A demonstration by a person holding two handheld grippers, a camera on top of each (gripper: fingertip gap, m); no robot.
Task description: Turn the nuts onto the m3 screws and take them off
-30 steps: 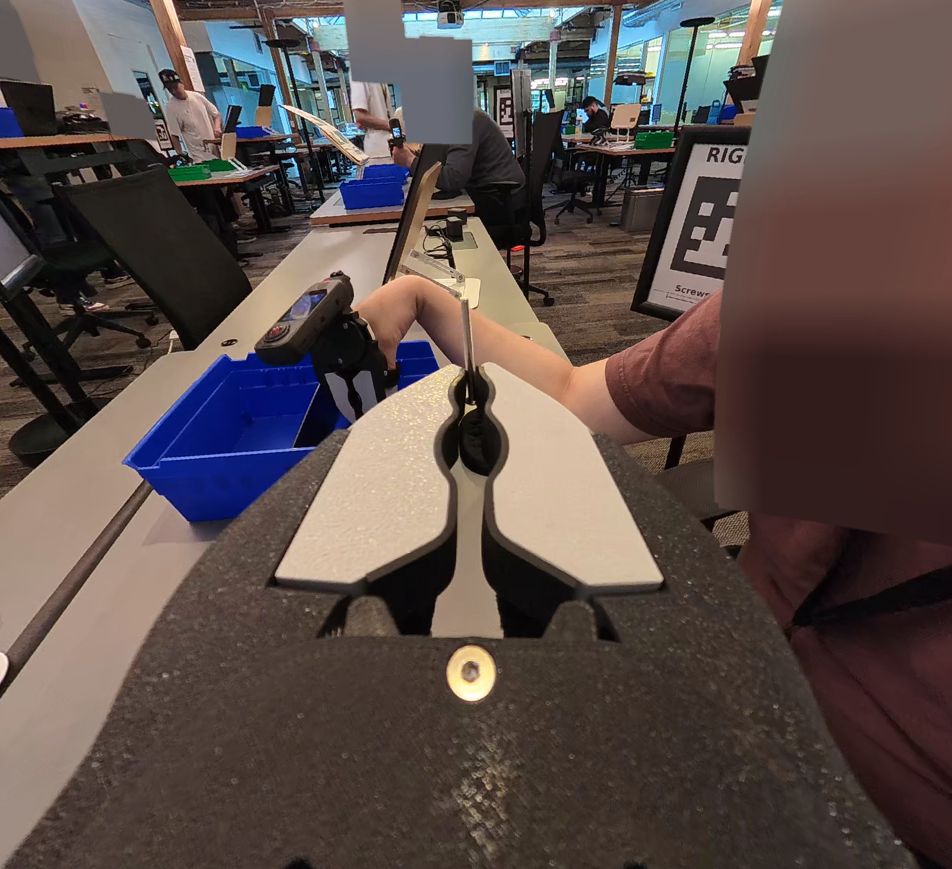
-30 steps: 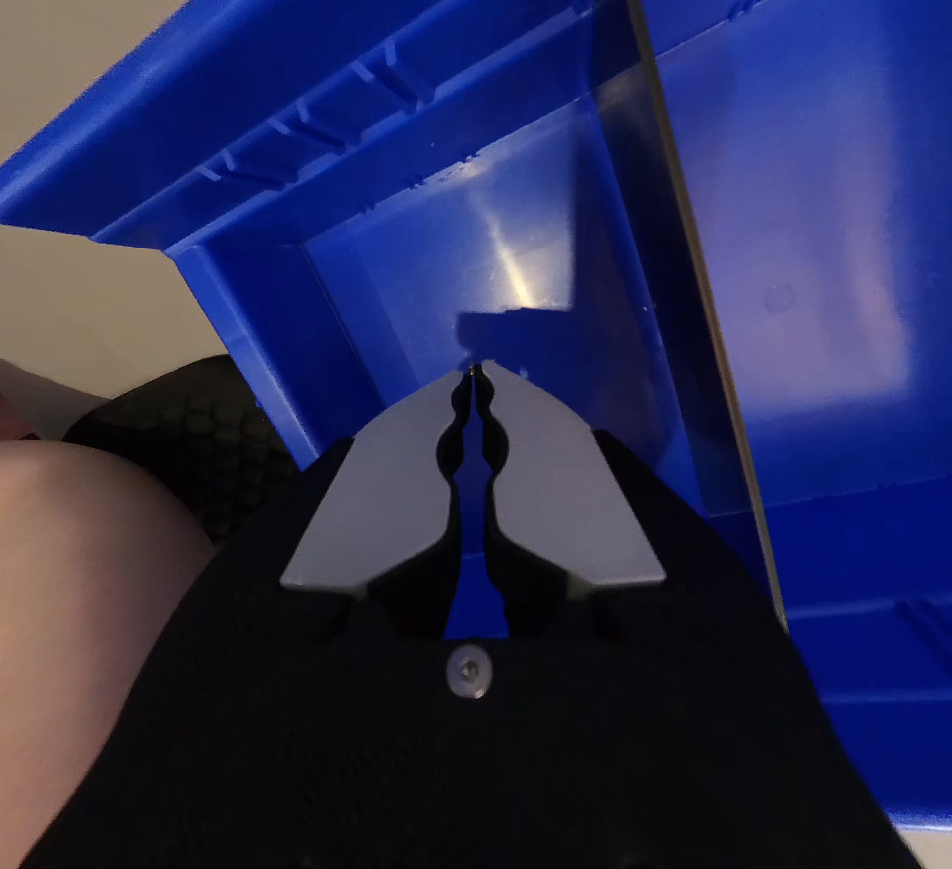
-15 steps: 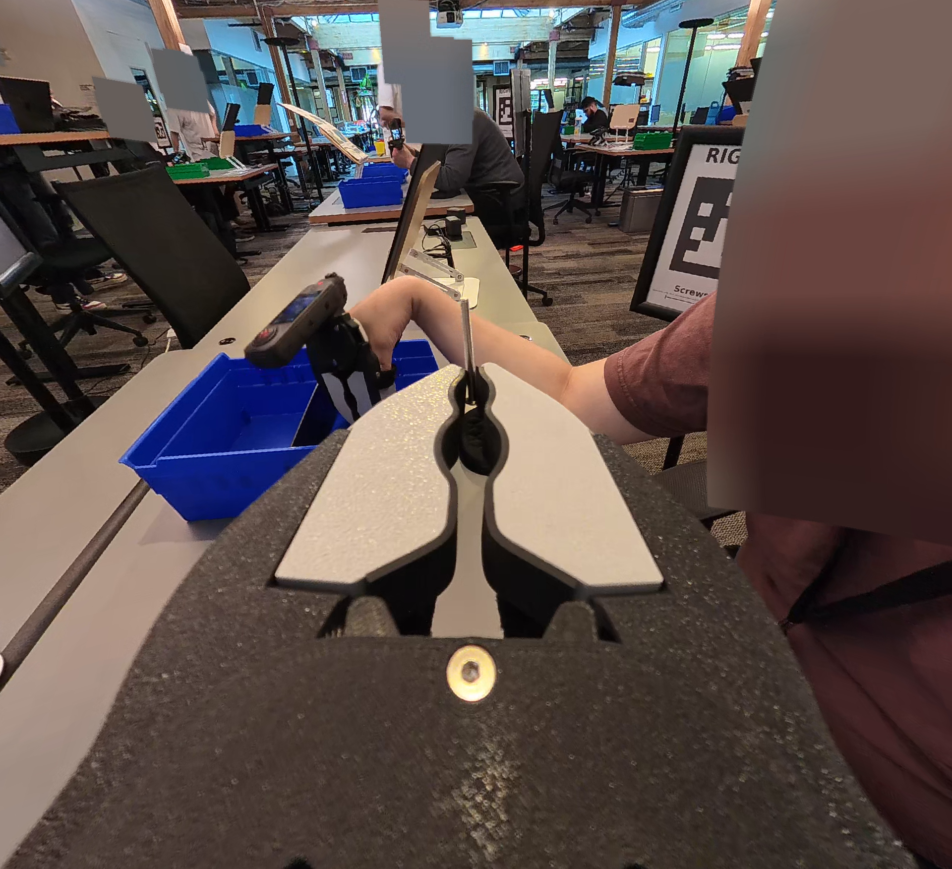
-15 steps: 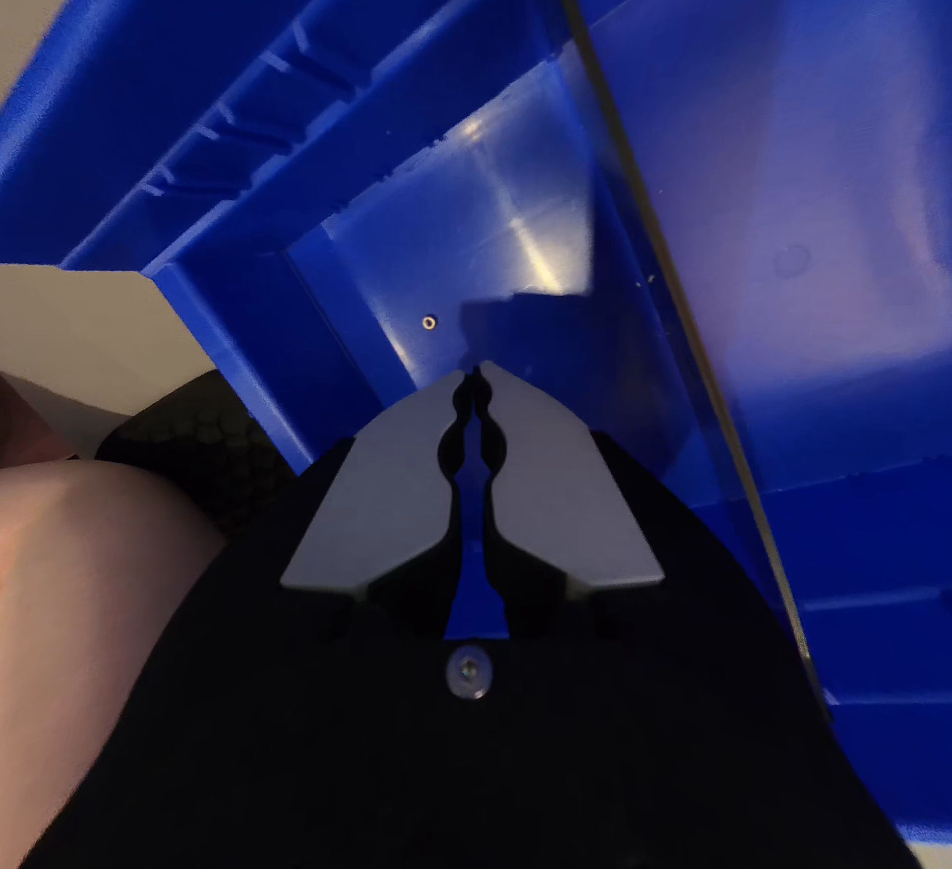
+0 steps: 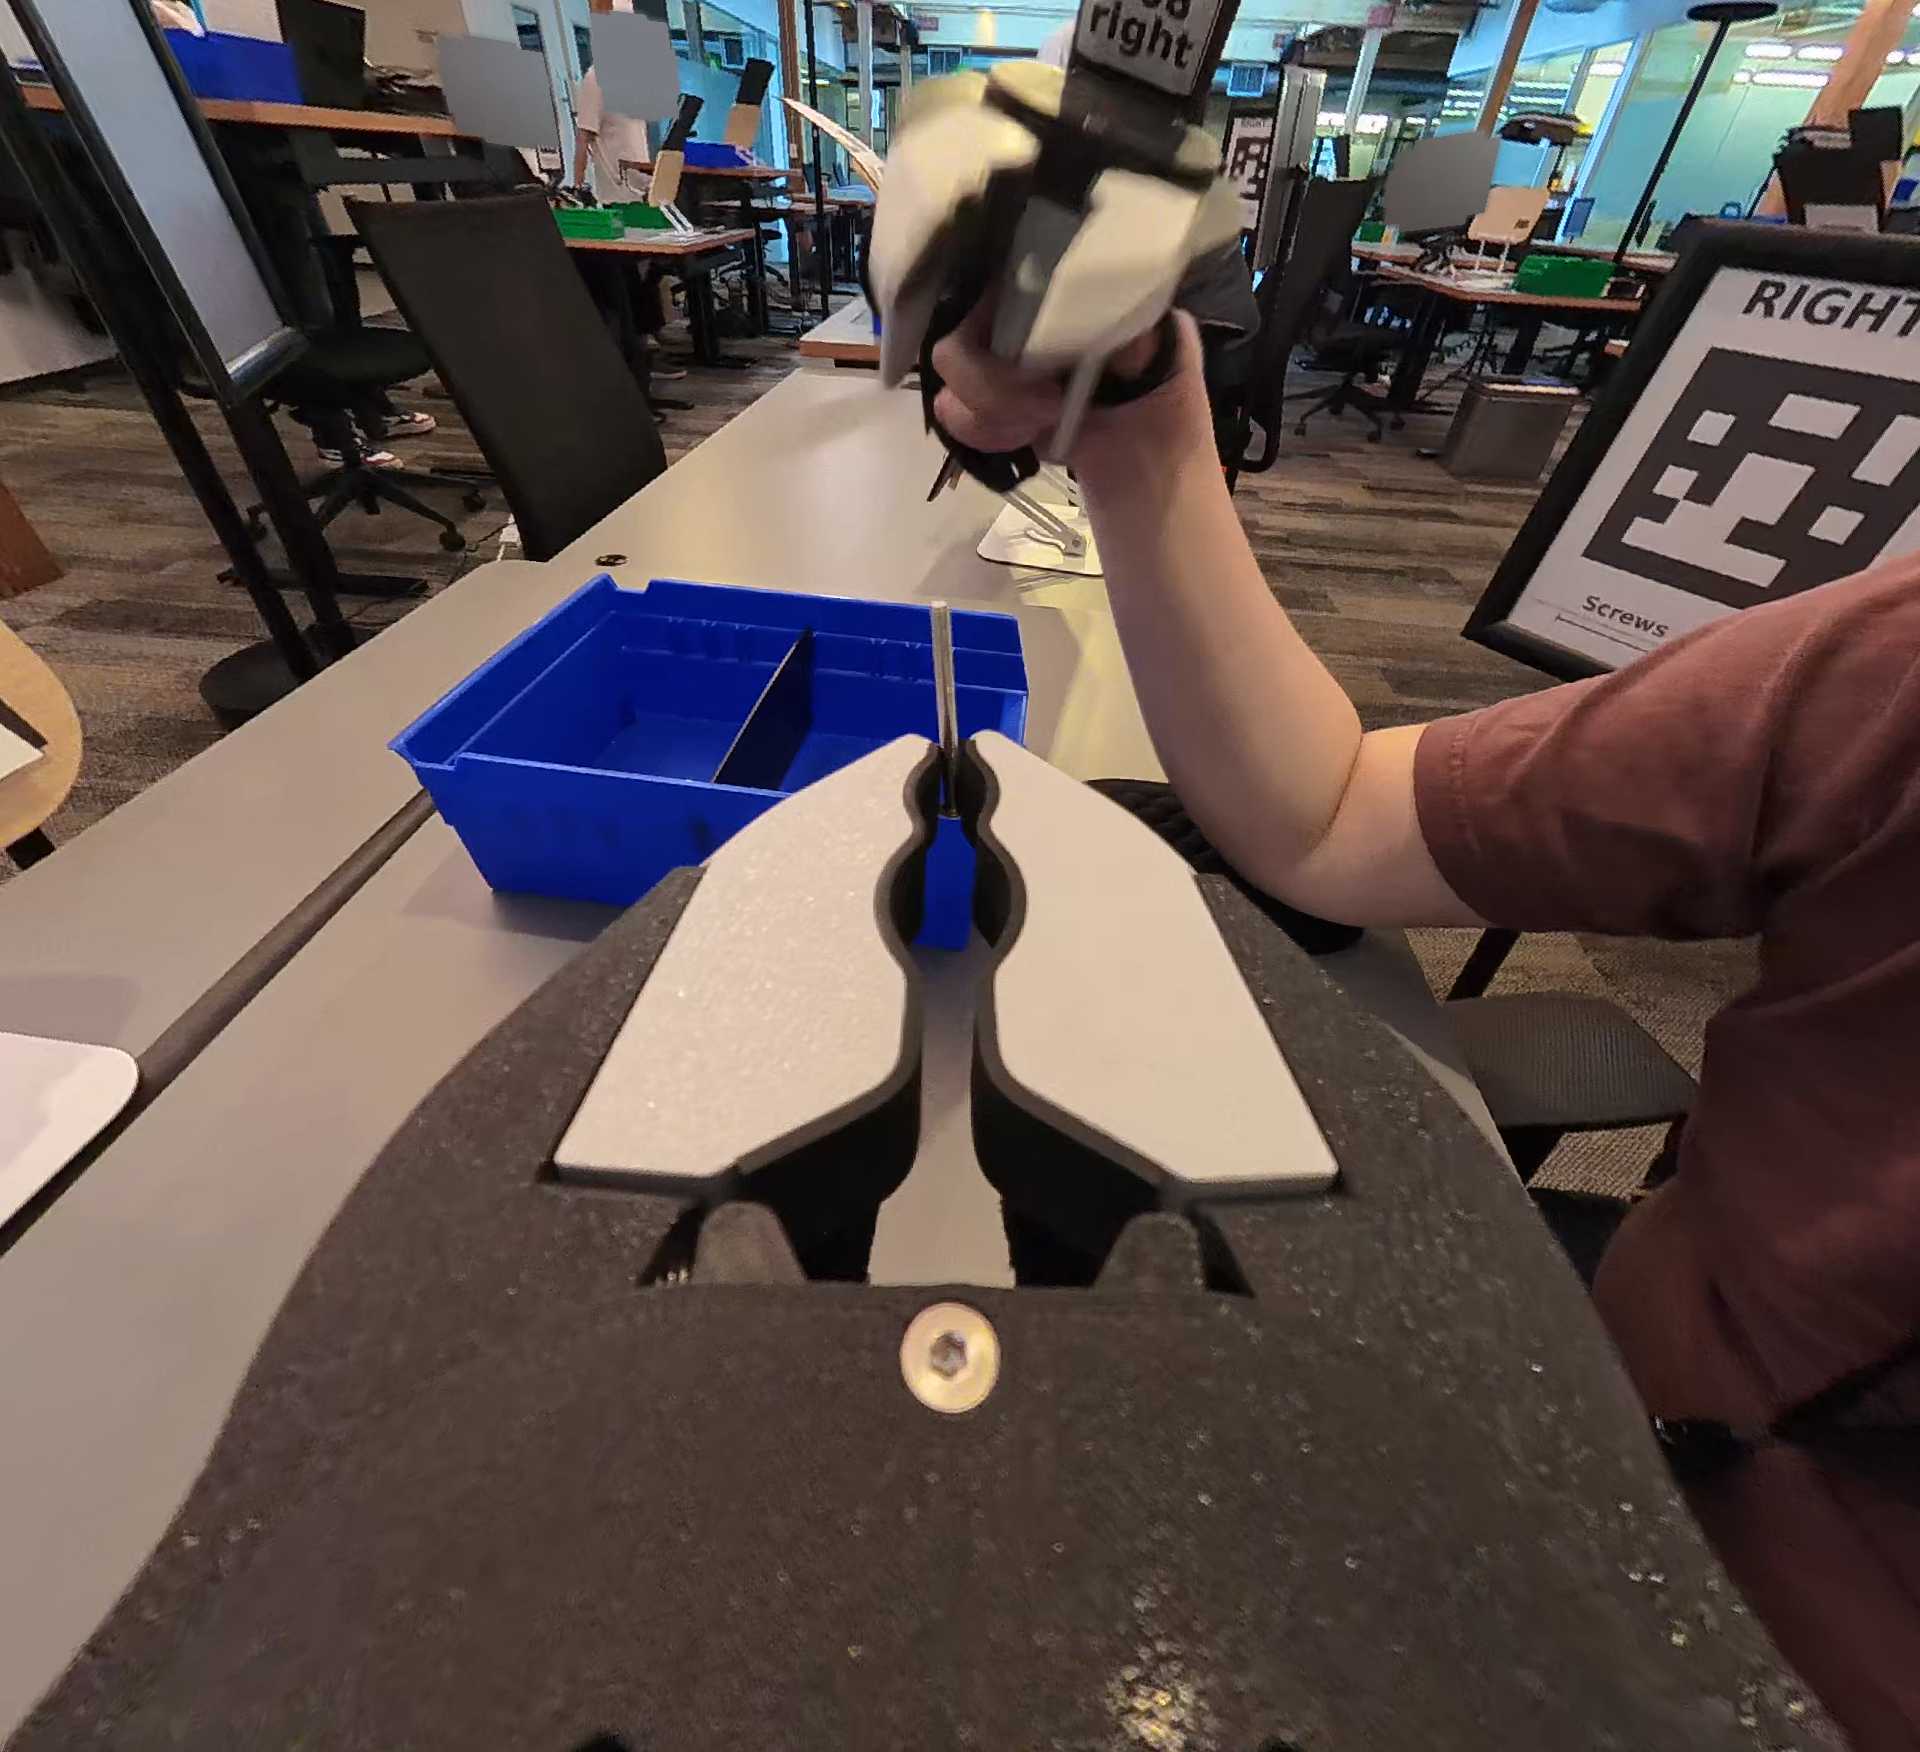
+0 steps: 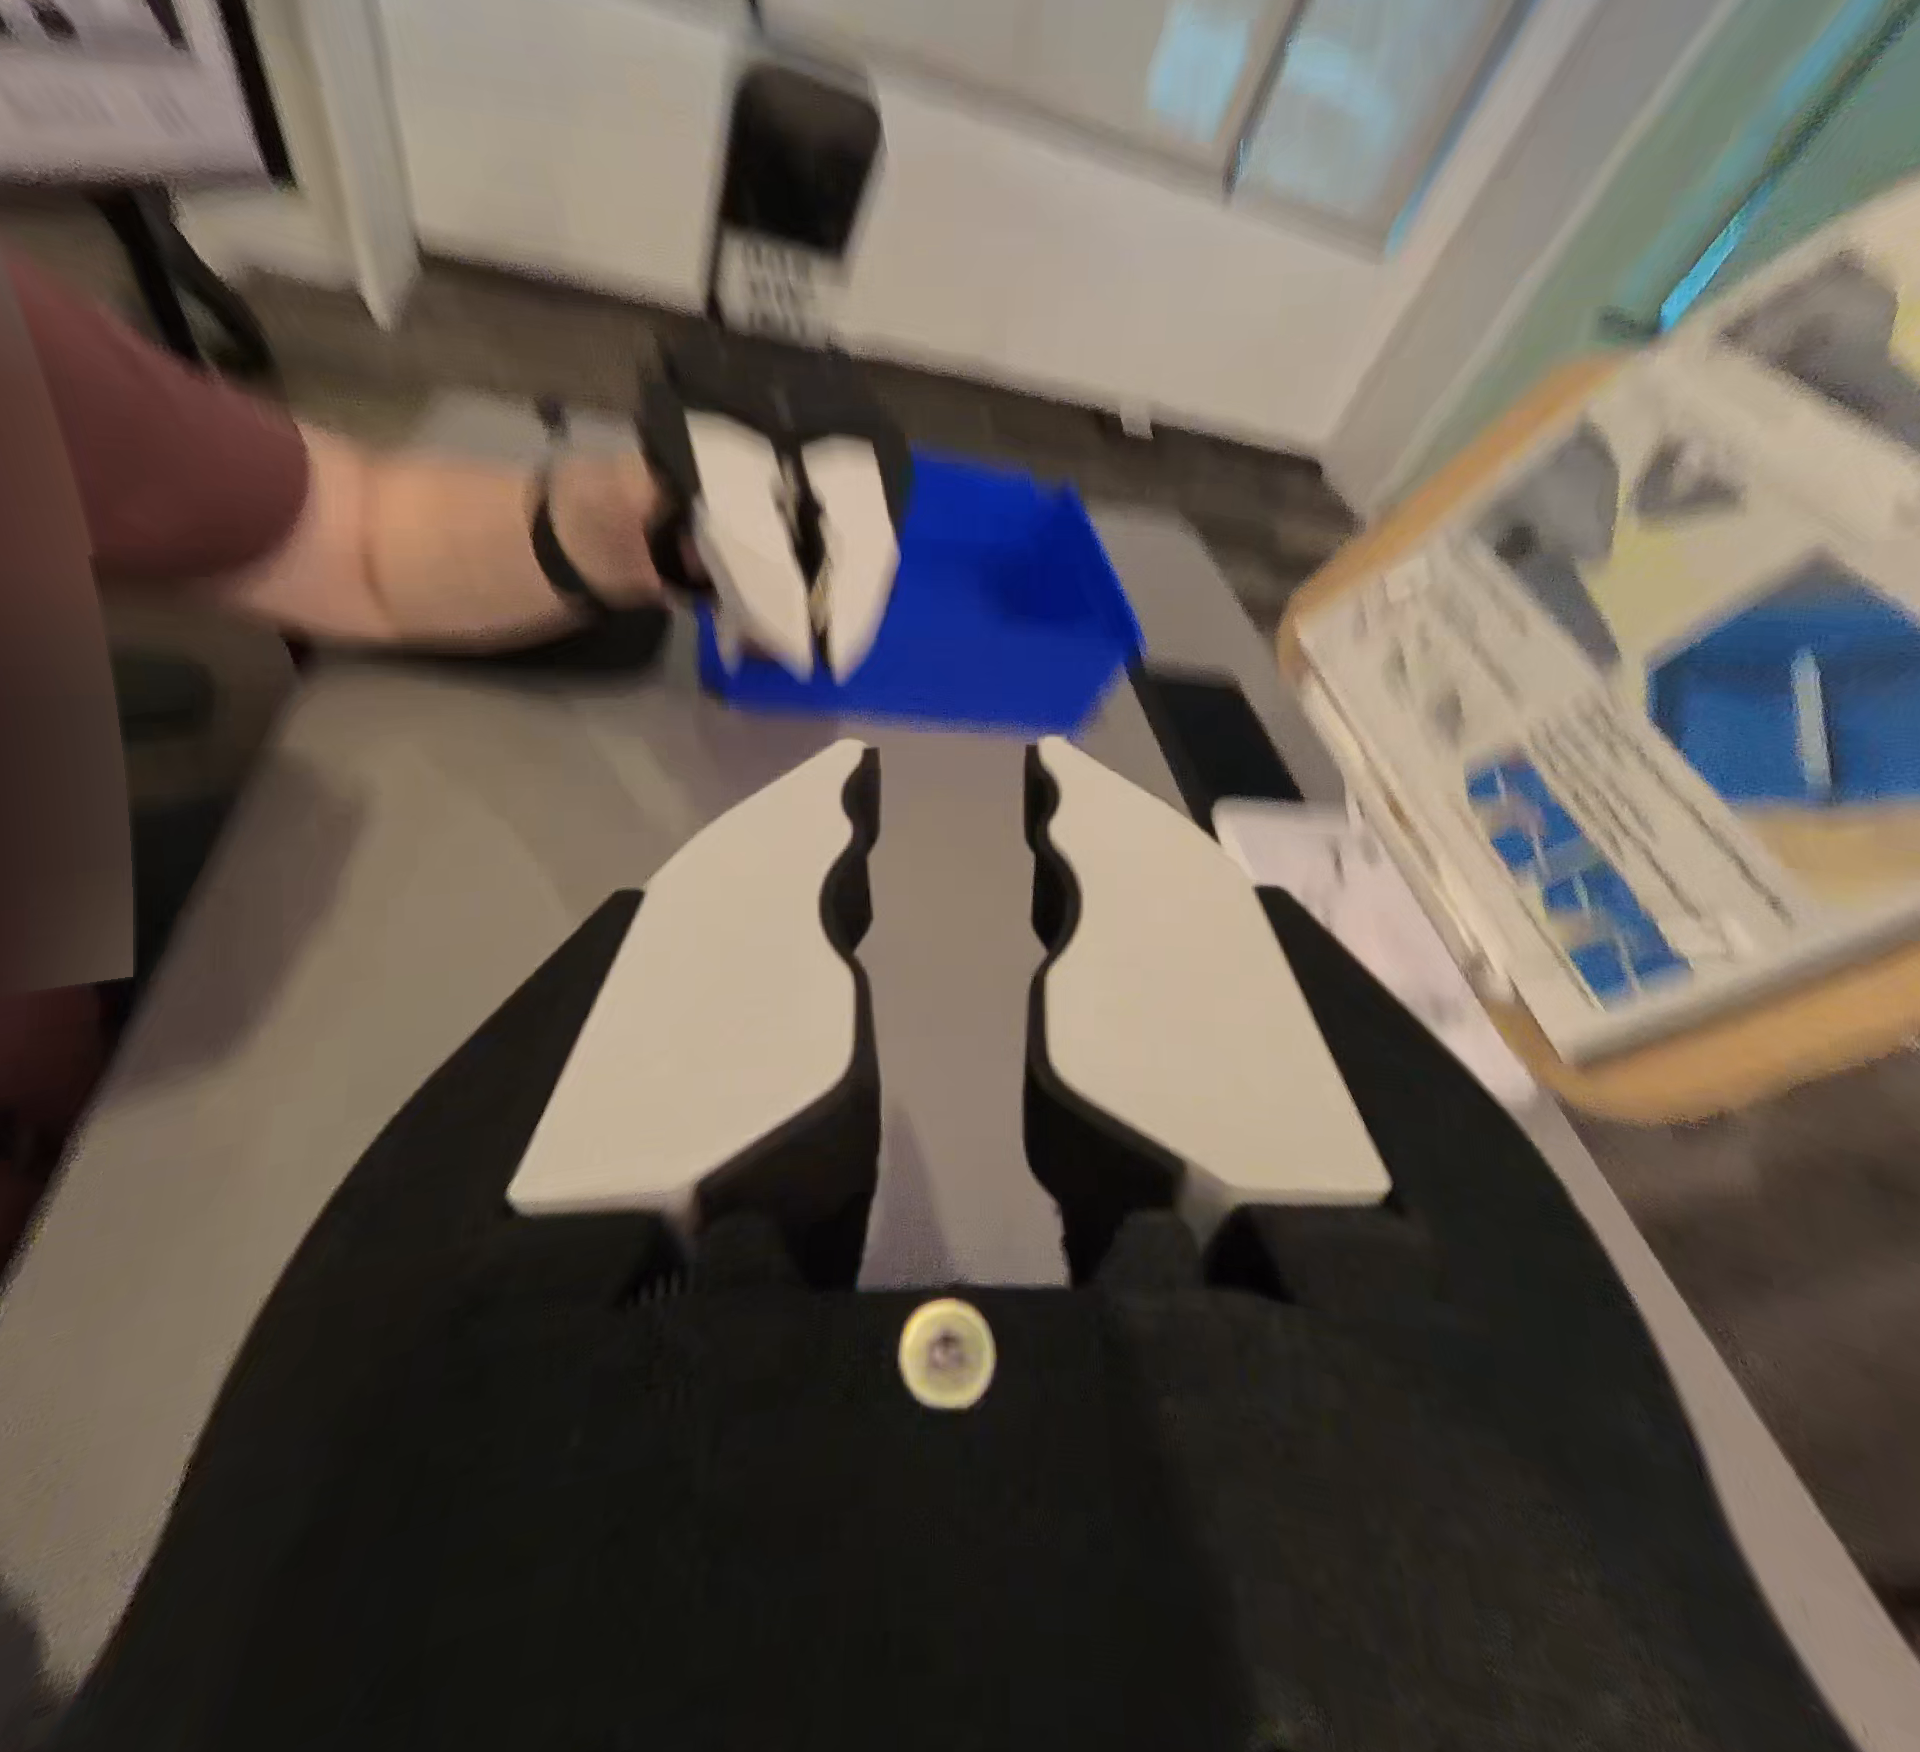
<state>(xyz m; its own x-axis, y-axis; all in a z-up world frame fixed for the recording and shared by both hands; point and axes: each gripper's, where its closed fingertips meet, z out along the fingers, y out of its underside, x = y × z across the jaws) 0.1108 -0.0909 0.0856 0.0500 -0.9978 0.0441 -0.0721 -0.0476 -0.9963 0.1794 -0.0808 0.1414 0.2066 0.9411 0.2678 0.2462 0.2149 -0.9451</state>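
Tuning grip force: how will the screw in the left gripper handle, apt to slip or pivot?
Likely stiff: the screw is a thin, straight metal rod. It may pivot, since the left gripper pinches only its lower end. Probably light and, if dropped, apt to roll.

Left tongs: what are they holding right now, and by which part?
The left tongs are shut on the m3 screw, gripping its lower end; the shaft stands up above the tips.

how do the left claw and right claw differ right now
The left claw is shut on a thin metal screw; the right claw is open and empty. The left sits low near the blue bin; the right is raised high above it. Both have pale grey fingers.
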